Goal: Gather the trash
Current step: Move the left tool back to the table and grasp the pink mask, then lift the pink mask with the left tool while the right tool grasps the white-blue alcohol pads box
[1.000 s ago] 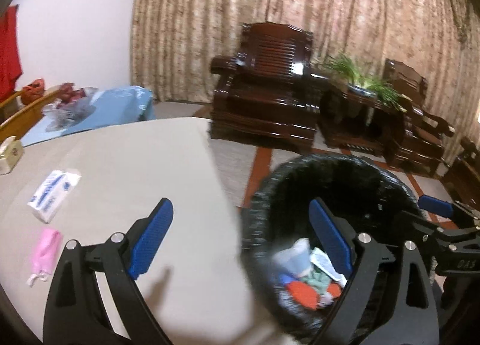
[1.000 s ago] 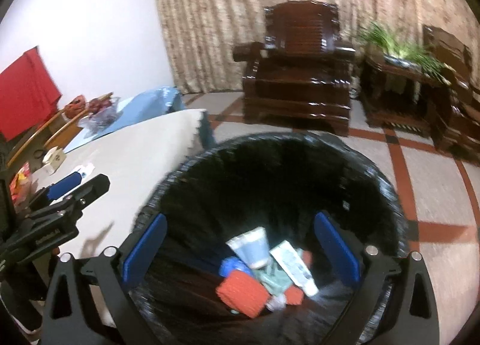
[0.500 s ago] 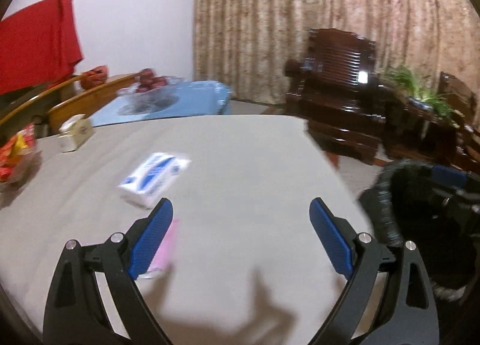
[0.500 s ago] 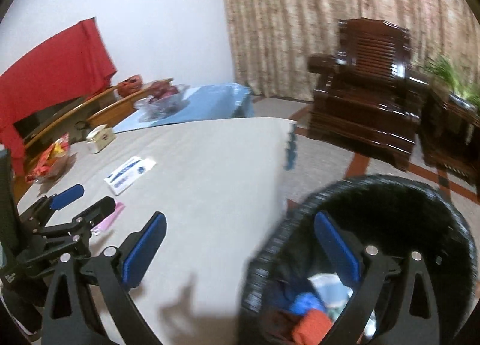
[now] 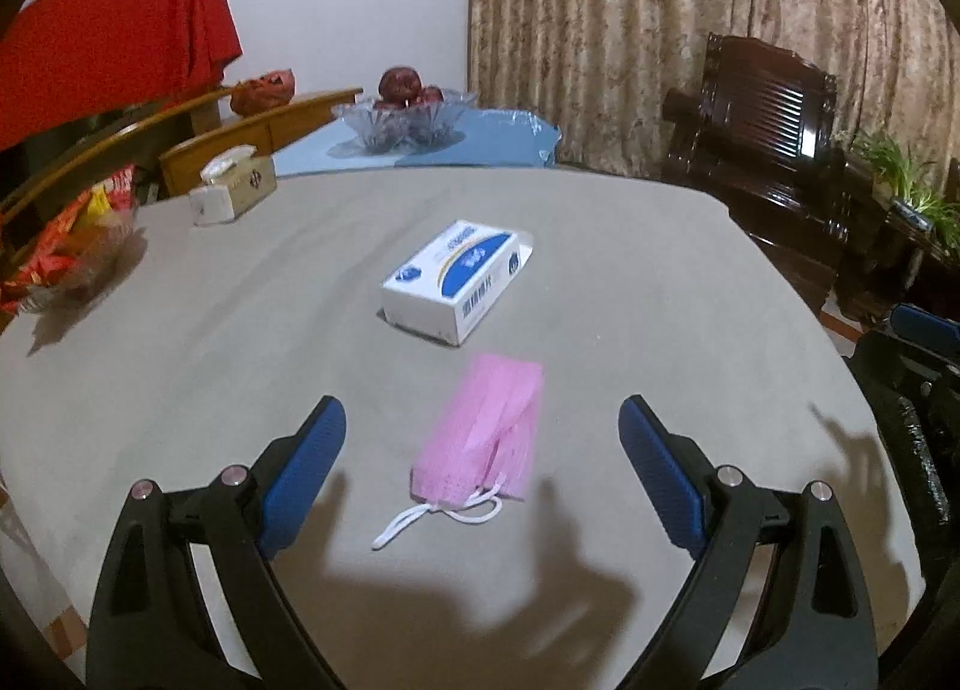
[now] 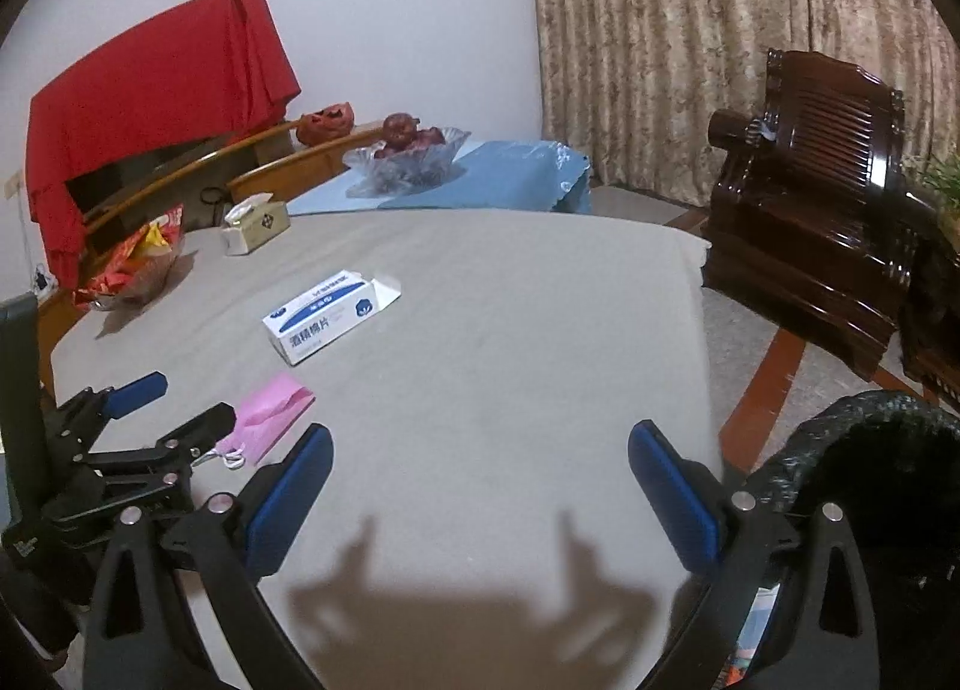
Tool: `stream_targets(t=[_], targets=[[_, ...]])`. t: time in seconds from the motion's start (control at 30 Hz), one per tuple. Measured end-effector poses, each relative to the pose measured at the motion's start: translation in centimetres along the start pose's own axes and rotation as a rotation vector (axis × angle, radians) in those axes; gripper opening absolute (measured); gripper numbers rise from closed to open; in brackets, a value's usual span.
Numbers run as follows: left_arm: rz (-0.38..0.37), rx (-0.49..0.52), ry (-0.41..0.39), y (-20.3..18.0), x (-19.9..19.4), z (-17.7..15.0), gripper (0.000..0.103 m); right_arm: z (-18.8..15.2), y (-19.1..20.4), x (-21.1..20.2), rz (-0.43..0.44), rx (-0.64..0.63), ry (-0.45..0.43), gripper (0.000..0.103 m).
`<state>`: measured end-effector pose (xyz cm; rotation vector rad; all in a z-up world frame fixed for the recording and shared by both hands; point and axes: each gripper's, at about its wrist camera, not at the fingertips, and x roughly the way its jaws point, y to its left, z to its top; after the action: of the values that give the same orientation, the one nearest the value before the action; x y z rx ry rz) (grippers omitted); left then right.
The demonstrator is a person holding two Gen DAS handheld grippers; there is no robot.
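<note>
Two grippers are in view, both with fingers spread wide and holding nothing. Left gripper (image 5: 483,438) hovers over the table (image 5: 660,282), its blue pads either side of a pink mask (image 5: 489,432). Mask lies flat on the grey cloth, folded, white ear loops (image 5: 438,516) trailing toward the camera. Neither pad touches the mask; a gap shows on each side.

White and blue box (image 5: 459,279) sits just beyond the mask, apart from it, one end flap open in the right wrist view (image 6: 327,315).

Right gripper (image 6: 480,486) is over bare cloth near the table edge, well apart from the mask (image 6: 270,417). Left gripper (image 6: 165,408) shows at the left of that view, one finger (image 6: 198,429) overlapping the mask's near end. Bin (image 6: 888,450) with black liner stands off the table edge at lower right, beside the right gripper; its contents are mostly hidden, only a sliver of colour showing low in the frame.

Other items on the far side of the table: tissue box (image 5: 231,192), snack packets (image 5: 72,246) in a clear bowl. Glass fruit bowl (image 5: 405,117) rests on a blue cloth (image 5: 480,144) behind. Red cloth (image 5: 114,42) hangs at the wall. Dark wooden armchair (image 5: 762,132) stands against the curtain (image 5: 660,0)
</note>
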<state>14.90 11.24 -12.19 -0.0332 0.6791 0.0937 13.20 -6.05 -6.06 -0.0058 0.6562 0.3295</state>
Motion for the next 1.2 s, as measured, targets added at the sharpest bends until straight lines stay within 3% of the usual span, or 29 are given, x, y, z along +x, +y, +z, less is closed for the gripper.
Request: stream_targets(t=[0.2,0.37,0.43,0.57,0.73,0.9,1.2], targets=[[0.005,-0.015,0.070,0.2,3.1,-0.1,0.088,-0.2,-0.2,0.8,-0.009,0.001,0.019,0.097],[-0.013,-0.029,0.160,0.4,5.2,-0.2,0.071,-0.3,-0.3,1.5,-0.012,0.006,0.033,0.097],[-0.030,-0.028,0.186,0.4,5.6,-0.3,0.052,-0.3,-0.2,1.8,-0.011,0.005,0.039,0.097],[-0.043,-0.026,0.189,0.4,5.7,-0.3,0.040,-0.2,0.1,2.6,-0.006,0.000,0.051,0.097],[-0.070,-0.052,0.180,0.8,5.5,-0.4,0.011,0.0,0.9,3.5,0.001,-0.002,0.063,0.097],[-0.061,-0.070,0.139,2.1,4.4,0.2,0.010,0.7,1.5,4.7,0.014,0.020,0.063,0.097],[0.041,-0.110,0.091,8.0,4.3,2.2,0.010,3.4,6.2,9.3,0.060,0.013,0.072,0.097]])
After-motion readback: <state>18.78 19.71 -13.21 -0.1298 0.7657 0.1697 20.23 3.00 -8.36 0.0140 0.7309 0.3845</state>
